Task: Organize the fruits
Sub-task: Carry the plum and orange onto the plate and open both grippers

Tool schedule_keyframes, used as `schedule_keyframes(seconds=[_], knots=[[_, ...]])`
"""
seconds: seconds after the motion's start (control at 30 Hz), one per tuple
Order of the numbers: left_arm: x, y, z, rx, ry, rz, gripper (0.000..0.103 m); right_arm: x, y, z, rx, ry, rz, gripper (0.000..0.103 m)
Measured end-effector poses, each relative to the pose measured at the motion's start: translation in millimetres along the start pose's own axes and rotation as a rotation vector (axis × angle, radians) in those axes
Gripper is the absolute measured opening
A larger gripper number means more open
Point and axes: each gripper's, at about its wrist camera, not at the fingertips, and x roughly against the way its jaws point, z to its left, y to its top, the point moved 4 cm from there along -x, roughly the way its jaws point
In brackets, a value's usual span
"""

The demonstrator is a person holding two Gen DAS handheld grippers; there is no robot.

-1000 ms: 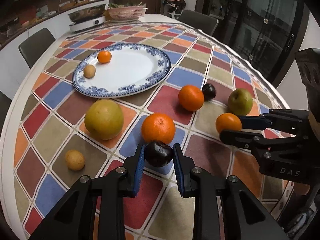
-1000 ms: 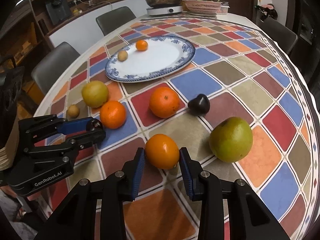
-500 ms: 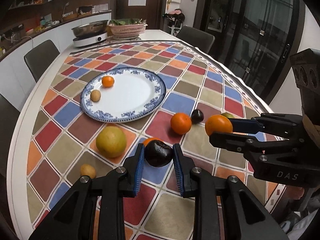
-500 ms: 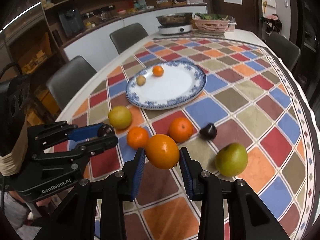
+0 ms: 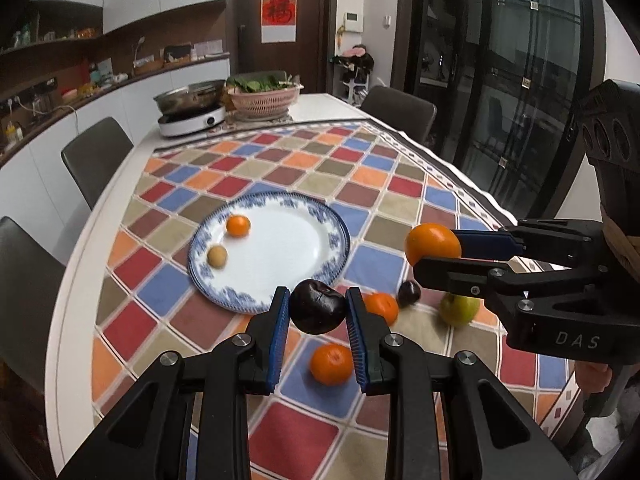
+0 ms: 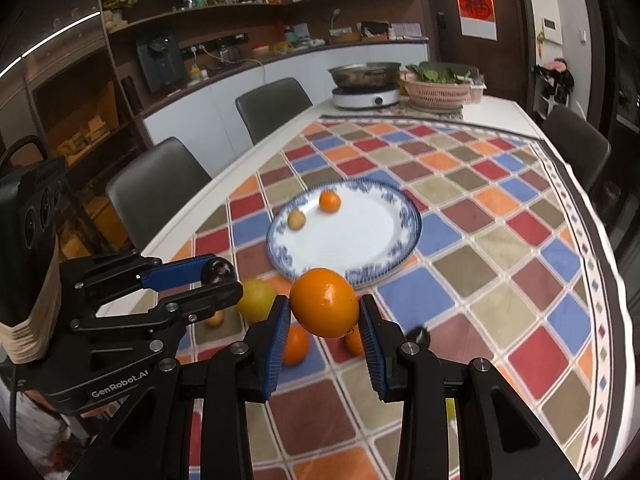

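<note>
My left gripper [image 5: 317,309] is shut on a dark plum [image 5: 318,307], held well above the table. My right gripper [image 6: 325,309] is shut on an orange [image 6: 324,303]; the left wrist view shows that orange [image 5: 433,242] at the right, also lifted. A blue-rimmed white plate [image 5: 280,256] lies ahead with a small orange [image 5: 238,226] and a small tan fruit [image 5: 217,257] on it. On the cloth below lie two oranges [image 5: 332,363] [image 5: 382,307], a second dark plum [image 5: 409,293], a green apple [image 5: 459,309] and a yellow-green fruit [image 6: 256,300].
The chequered tablecloth [image 5: 392,184] covers a white table edged by grey chairs [image 5: 96,156]. At the far end stand a cooker with a pan [image 5: 190,114] and a pink basket of greens [image 5: 264,98]. Glass doors run along the right side.
Both grippers have risen from the table, each with its fruit in it. The plate and the loose fruits now look smaller and lower in both views.
</note>
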Motion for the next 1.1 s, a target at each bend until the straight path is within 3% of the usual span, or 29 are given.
schedule_keyframes(seconds=[0.3,0.63,1.1], knots=[[-10.0,30.0,13.2,-0.016,0.016,-0.025,0.028,-11.1,39.3,-5.6,0.021,0.006,-0.025,0.036],[-39.9,53.5,39.0,-0.004,0.023,-0.013,0.028,-45.8,69.2,-16.6,0.044,-0.029,0.009,0.036],[-118.3,61.4,80.1,0.063,0.009,0.106,0.028,-130.8,94.7,-39.3,0.025,-0.039,0.127,0.036]])
